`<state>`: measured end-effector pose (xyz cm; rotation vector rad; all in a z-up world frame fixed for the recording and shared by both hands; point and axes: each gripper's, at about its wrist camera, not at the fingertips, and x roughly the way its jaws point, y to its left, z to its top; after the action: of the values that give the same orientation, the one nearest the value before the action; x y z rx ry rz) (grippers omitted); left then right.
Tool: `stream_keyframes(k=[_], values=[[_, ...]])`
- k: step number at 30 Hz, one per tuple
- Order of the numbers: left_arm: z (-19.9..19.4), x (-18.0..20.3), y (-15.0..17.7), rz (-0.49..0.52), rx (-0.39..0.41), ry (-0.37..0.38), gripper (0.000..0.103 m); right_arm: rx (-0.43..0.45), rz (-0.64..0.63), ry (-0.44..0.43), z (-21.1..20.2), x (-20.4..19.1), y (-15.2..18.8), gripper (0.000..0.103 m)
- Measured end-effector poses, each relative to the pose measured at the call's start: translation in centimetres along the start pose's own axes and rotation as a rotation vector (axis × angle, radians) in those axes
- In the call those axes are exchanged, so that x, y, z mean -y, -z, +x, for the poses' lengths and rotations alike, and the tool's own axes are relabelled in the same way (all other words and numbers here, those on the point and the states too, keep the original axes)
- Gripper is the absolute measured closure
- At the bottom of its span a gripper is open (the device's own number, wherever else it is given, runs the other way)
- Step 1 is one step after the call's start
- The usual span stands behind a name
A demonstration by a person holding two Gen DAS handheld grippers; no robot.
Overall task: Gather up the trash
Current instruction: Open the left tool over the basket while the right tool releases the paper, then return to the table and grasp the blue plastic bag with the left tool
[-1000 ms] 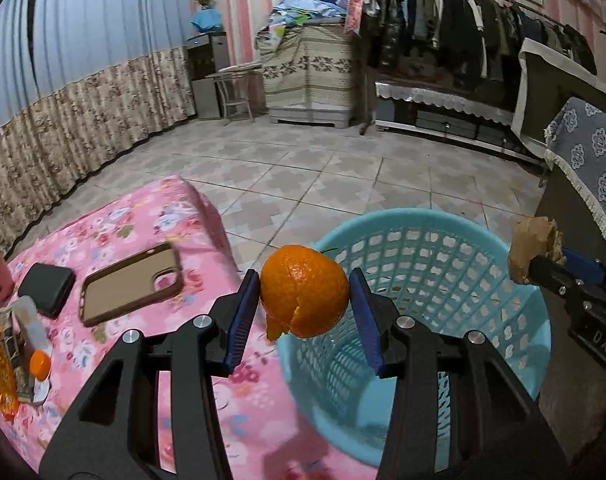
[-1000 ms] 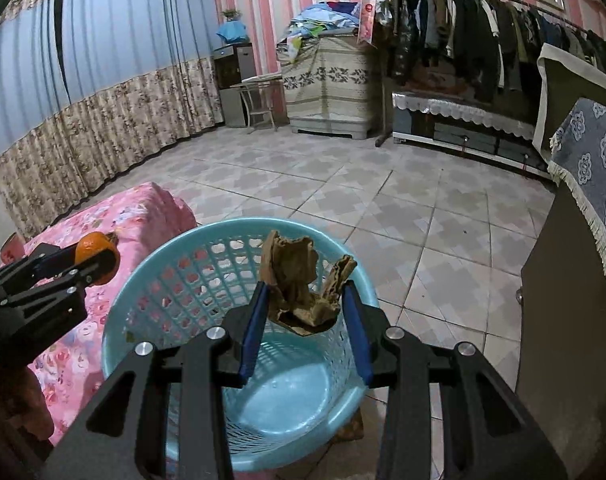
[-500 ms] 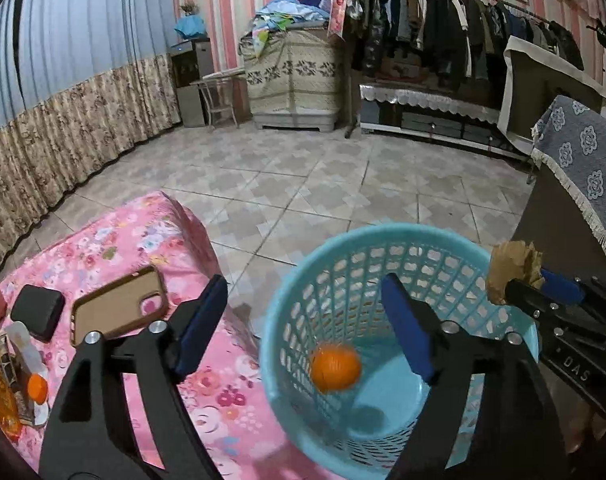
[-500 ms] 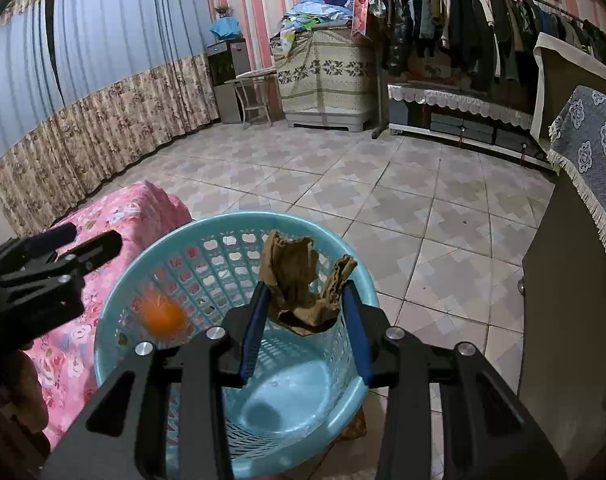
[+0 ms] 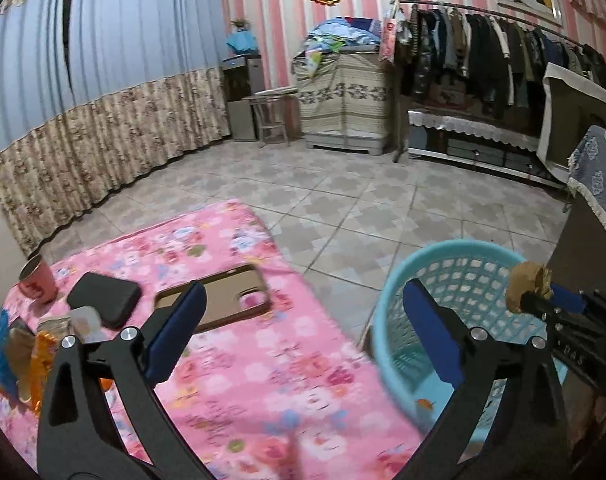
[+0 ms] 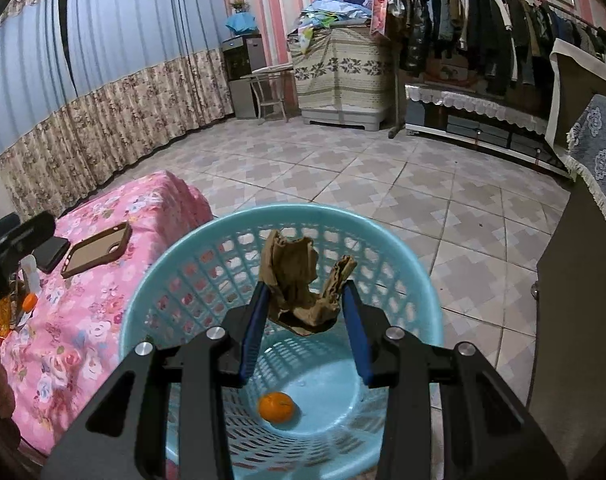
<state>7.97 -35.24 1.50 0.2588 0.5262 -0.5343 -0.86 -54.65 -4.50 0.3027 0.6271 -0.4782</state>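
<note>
A light blue plastic basket [image 6: 151, 300] [image 5: 391, 292] stands on the floor beside the pink-covered table [image 5: 263, 360]. An orange [image 6: 276, 407] lies on the basket's bottom, and a sliver of the orange [image 5: 424, 403] shows in the left wrist view. My left gripper [image 5: 303, 320] hangs over the table's corner next to the basket; its jaws are opening wide with nothing between them. My right gripper [image 6: 305, 312] is shut on a crumpled brown paper [image 6: 299, 284] held above the basket's opening. That brown paper [image 5: 527, 286] is also in the left wrist view.
On the table lie a brown phone case [image 5: 219, 300], a black wallet [image 5: 105, 296], a pink cup [image 5: 37, 280] and orange wrappers [image 5: 39, 364] at the left edge. A dark cabinet with a blue cloth [image 6: 583, 240] stands right of the basket. Tiled floor lies beyond.
My left gripper let go of the orange, which fell into the basket and now rests on its bottom. The left gripper spread wide and swung left over the table. The right gripper shifted only slightly, still holding the paper.
</note>
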Motion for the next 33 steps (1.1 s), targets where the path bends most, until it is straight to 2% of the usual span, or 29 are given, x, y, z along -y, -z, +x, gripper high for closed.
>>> stream_keyframes(k=[5, 7, 8, 11, 13, 15, 22, 28, 33], values=[[-0.9, -2.3, 1.0, -0.025, -0.003, -0.033, 0.006, 0.002, 0.001, 0.012, 0.4, -1.3, 0.1, 0.058], [-1.2, -3.1, 1.1, -0.034, -0.002, -0.042, 0.006, 0.007, 0.006, 0.023, 0.3, -1.4, 0.3, 0.039], [-1.3, -3.5, 1.3, -0.04, -0.001, -0.044, 0.006, 0.015, 0.009, 0.036, 0.1, -1.6, 0.4, 0.035], [-2.0, -4.5, 1.5, -0.056, 0.007, -0.051, 0.006, 0.015, 0.009, 0.049, -0.3, -1.7, 0.2, 0.031], [-2.3, -5.1, 1.7, -0.064, 0.011, -0.058, 0.006, 0.02, 0.008, 0.055, -0.6, -1.9, 0.2, 0.02], [-2.7, -6.0, 1.9, -0.073, 0.009, -0.066, 0.005, 0.036, -0.002, 0.068, -1.3, -2.4, 0.2, 0.014], [-4.9, -9.3, 3.4, -0.092, 0.018, -0.136, 0.005, 0.096, -0.037, 0.016, -3.9, -5.7, -0.1, 0.013], [-7.4, -14.7, 4.7, -0.124, 0.032, -0.241, 0.005, 0.142, -0.103, -0.093, -5.8, -11.2, 0.2, 0.012], [-9.3, -19.9, 6.1, -0.137, 0.037, -0.344, 0.005, 0.134, -0.165, -0.167, -5.8, -16.1, 0.4, 0.012]])
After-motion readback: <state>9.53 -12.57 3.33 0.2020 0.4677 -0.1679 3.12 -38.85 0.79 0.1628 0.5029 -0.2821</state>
